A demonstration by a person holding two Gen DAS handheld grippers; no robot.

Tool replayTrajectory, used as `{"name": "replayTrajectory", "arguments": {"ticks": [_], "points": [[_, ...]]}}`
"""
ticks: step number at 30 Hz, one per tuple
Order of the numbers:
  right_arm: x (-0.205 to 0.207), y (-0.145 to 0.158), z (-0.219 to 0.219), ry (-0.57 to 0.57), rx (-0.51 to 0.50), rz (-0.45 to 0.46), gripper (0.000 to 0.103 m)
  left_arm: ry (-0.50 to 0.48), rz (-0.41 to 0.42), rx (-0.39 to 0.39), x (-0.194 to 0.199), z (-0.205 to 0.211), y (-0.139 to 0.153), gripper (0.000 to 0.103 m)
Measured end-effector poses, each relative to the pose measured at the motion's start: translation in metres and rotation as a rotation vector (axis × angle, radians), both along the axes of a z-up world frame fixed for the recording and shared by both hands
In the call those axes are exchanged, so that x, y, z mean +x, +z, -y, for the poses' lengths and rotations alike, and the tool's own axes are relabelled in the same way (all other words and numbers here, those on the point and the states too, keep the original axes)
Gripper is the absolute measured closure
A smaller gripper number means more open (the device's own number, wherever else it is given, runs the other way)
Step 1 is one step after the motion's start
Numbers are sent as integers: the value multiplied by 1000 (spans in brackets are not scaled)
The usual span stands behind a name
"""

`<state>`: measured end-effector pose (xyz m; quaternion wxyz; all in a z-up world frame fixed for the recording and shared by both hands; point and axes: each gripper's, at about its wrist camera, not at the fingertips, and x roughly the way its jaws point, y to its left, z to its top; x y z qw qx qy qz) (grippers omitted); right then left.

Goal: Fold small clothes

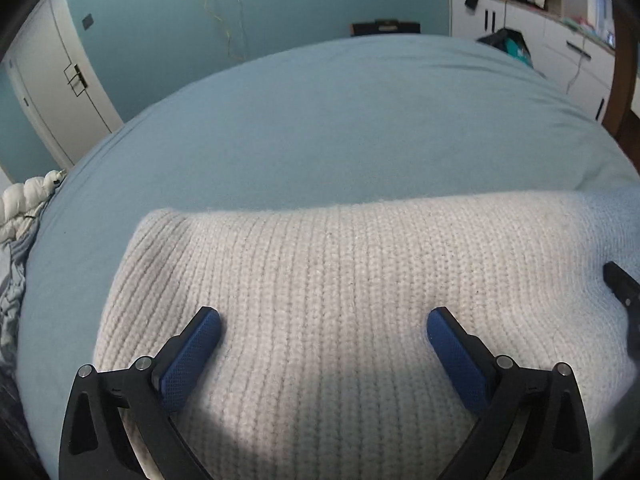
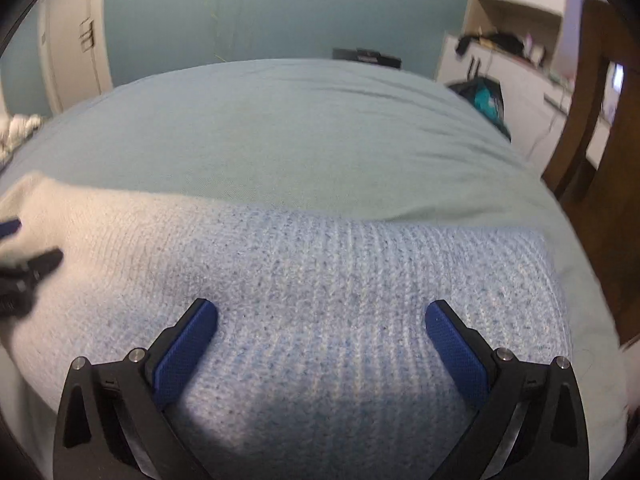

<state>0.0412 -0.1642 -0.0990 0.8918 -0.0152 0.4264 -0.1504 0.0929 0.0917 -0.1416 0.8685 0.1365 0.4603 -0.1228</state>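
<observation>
A knitted garment lies folded flat on the blue bed sheet point(image 1: 320, 120). Its left half is cream white point(image 1: 328, 272) and its right half is speckled light blue point(image 2: 360, 280). In the left wrist view my left gripper point(image 1: 323, 320) hovers open over the cream part, blue pads wide apart and nothing between them. In the right wrist view my right gripper point(image 2: 321, 314) hangs open over the blue part, also holding nothing. Each gripper shows at the edge of the other's view: the right one point(image 1: 624, 292), the left one point(image 2: 24, 268).
A crumpled white quilt point(image 1: 28, 204) lies at the bed's left edge. White cupboards point(image 1: 560, 40) with dark clutter and a dark bag point(image 1: 512, 46) stand beyond the bed at the right. A white door point(image 1: 52, 80) is at the left, a wooden post point(image 2: 592, 120) at the right.
</observation>
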Motion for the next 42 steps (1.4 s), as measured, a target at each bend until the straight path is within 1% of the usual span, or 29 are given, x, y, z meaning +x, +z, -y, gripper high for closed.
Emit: {"name": "replayTrajectory", "arguments": {"ticks": [2,3,4,5,6,8,9,11,12,13,14,15,16,18,20,21,23,24,26,28,30,31,32,33,35,37,38,40,42], "points": [[0,0,0,-19,7,-13,1,14,-4,21,0,1,8,0],[2,3,-7,-23,10,-22,1,21,7,36,1,11,16,0],[0,7,-8,-25,12,-42,1,18,21,34,4,33,25,1],[-1,14,-10,-30,7,-58,1,-4,47,2,-6,37,36,1],[4,23,-8,-33,3,-50,1,-38,69,-51,-18,47,47,0],[-4,45,-19,18,47,75,1,-92,89,-125,-34,54,61,0],[-6,49,-23,50,69,111,1,-112,91,-144,-41,61,64,1],[-11,46,-32,88,73,108,1,-61,85,-48,-43,72,55,0],[-9,37,-36,98,56,62,1,-44,45,-7,-40,75,43,0],[-4,26,-39,110,31,-6,1,-32,-1,8,-35,75,31,0],[2,11,-40,120,16,-72,1,-33,-10,-3,-33,73,25,0],[4,1,-39,126,23,-98,1,-43,14,3,-34,72,22,0],[4,-1,-37,125,32,-92,1,-69,44,28,-35,77,21,0],[5,1,-38,121,35,-96,1,-89,58,41,-35,80,24,0],[5,10,-33,128,34,-81,1,-63,48,43,-36,79,37,0],[3,19,-29,130,21,-53,1,-38,60,56,-40,76,49,0],[-11,37,-25,97,-18,15,1,-28,93,40,-49,66,70,0],[-19,48,-19,77,4,43,1,-26,114,10,-54,59,83,0],[-32,62,-7,42,73,78,1,16,166,-44,-65,45,108,0],[-49,73,8,-15,135,112,1,89,167,-91,-75,25,125,0],[-62,81,20,-60,179,153,1,173,124,-159,-87,7,131,0],[-70,87,26,-80,209,190,1,228,91,-215,-94,-4,130,0],[-74,88,31,-93,226,215,1,290,35,-278,-97,-21,125,0],[-75,89,36,-107,238,235,1,341,-18,-326,-94,-48,116,0],[-77,90,41,-126,275,259,1,490,-163,-460,-84,-75,88,0],[-70,85,40,-124,301,246,1,626,-283,-566,-75,-90,49,1],[-65,81,37,-118,311,234,1,682,-329,-612,-74,-98,36,2],[-60,76,34,-110,325,216,1,798,-419,-687,-72,-109,8,3],[-64,75,22,-111,321,194,1,874,-503,-727,-70,-112,-16,3]]}}
